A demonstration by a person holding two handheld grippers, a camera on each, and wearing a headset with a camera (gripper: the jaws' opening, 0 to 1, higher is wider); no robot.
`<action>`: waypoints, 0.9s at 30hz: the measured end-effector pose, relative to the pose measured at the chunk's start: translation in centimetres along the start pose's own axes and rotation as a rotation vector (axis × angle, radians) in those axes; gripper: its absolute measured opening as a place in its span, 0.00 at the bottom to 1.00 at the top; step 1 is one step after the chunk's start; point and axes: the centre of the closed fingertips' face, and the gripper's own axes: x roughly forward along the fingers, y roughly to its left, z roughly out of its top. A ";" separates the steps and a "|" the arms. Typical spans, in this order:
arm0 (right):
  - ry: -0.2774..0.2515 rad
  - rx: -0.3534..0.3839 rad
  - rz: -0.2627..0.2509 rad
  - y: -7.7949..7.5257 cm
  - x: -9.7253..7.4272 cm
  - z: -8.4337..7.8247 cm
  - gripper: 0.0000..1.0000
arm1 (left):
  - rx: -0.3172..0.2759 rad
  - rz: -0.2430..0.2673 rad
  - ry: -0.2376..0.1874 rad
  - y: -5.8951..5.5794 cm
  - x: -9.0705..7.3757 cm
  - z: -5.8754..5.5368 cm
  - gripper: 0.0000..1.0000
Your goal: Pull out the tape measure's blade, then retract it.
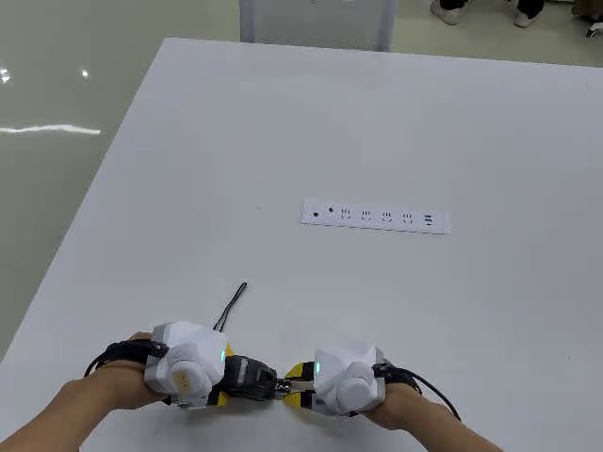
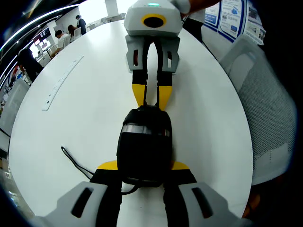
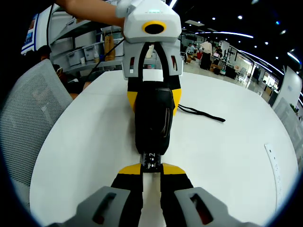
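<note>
A black tape measure point(image 1: 256, 377) lies on the white table point(image 1: 377, 132) near its front edge. My left gripper point(image 1: 237, 379) is shut on its case point(image 2: 144, 146), one yellow-tipped jaw on each side. My right gripper point(image 1: 295, 384) faces it from the right and is shut on the blade's end point(image 3: 151, 159), which shows printed numbers. Just a very short piece of blade is out of the case point(image 3: 154, 118). In the left gripper view the right gripper point(image 2: 151, 97) comes in from the top. The tape's black wrist strap point(image 1: 231, 306) trails across the table behind the case.
A white power strip point(image 1: 375, 217) lies mid-table, well beyond the grippers. A grey mesh chair point(image 2: 265, 94) stands beside the table, and another chair point(image 1: 316, 19) at the far edge. People sit in the room's background.
</note>
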 end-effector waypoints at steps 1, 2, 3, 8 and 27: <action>0.001 0.001 0.001 0.0 0.0 -0.1 0.12 | 0.000 0.000 0.000 0.0 0.0 0.0 0.28; 0.001 0.001 0.001 0.0 0.0 -0.1 0.12 | -0.001 0.000 0.001 0.1 0.1 -0.1 0.28; 0.002 0.000 0.002 0.0 -0.1 0.0 0.12 | 0.000 0.001 0.001 0.1 0.1 -0.2 0.28; 0.004 -0.003 0.001 0.1 -0.5 0.0 0.12 | 0.000 0.002 0.003 0.0 0.1 -0.2 0.28; 0.021 -0.019 0.006 0.0 -1.4 -0.7 0.12 | -0.002 0.014 0.009 0.3 0.7 -0.8 0.28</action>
